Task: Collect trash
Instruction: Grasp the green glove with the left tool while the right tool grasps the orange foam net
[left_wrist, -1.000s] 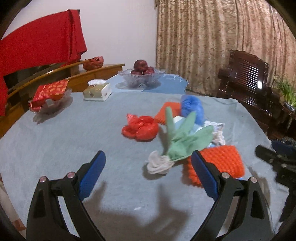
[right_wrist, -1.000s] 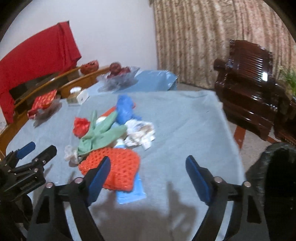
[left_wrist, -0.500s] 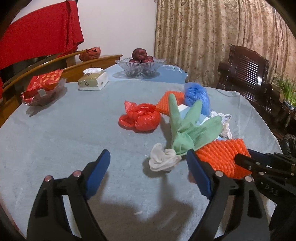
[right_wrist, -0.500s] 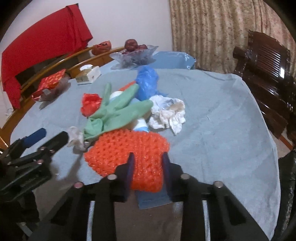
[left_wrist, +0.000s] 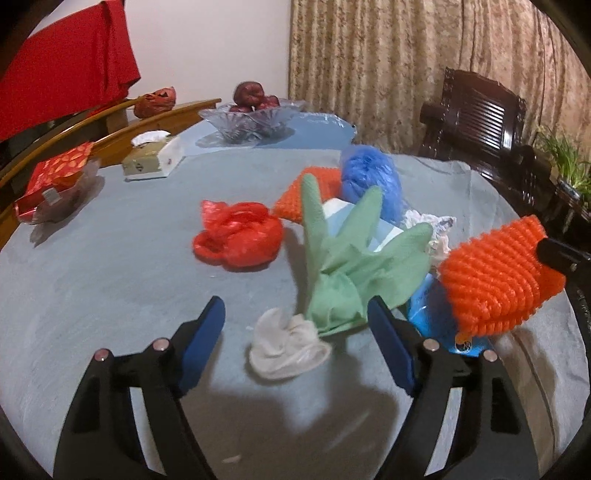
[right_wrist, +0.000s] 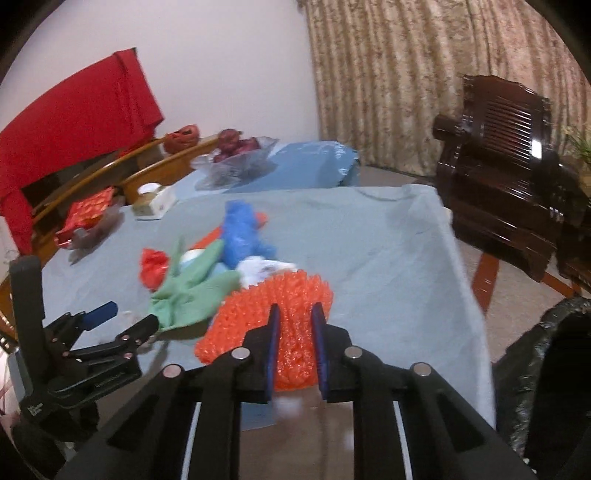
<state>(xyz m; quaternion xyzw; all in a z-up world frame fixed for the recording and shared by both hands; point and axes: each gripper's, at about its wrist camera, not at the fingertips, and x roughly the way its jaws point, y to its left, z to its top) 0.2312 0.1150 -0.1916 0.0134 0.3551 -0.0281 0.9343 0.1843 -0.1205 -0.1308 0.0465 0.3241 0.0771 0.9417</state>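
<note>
My right gripper (right_wrist: 296, 314) is shut on an orange foam net (right_wrist: 273, 314) and holds it lifted above the table; the net shows at the right of the left wrist view (left_wrist: 495, 273). My left gripper (left_wrist: 295, 317) is open, just in front of a crumpled white tissue (left_wrist: 286, 349). Behind it lie a green glove (left_wrist: 354, 258), a red plastic bag (left_wrist: 236, 238), a blue plastic bag (left_wrist: 371, 181), a second orange net (left_wrist: 317, 188) and crumpled paper (left_wrist: 434, 229). A blue packet (left_wrist: 428, 306) lies under where the net was.
A black trash bag (right_wrist: 546, 387) stands open off the table's right edge. At the table's far side are a glass fruit bowl (left_wrist: 255, 118), a tissue box (left_wrist: 153, 157) and a red snack tray (left_wrist: 55, 181). A dark wooden chair (right_wrist: 509, 177) stands to the right.
My right gripper closed on the orange foam net and lifted it off the pile. My left gripper moved forward toward the white tissue, staying open.
</note>
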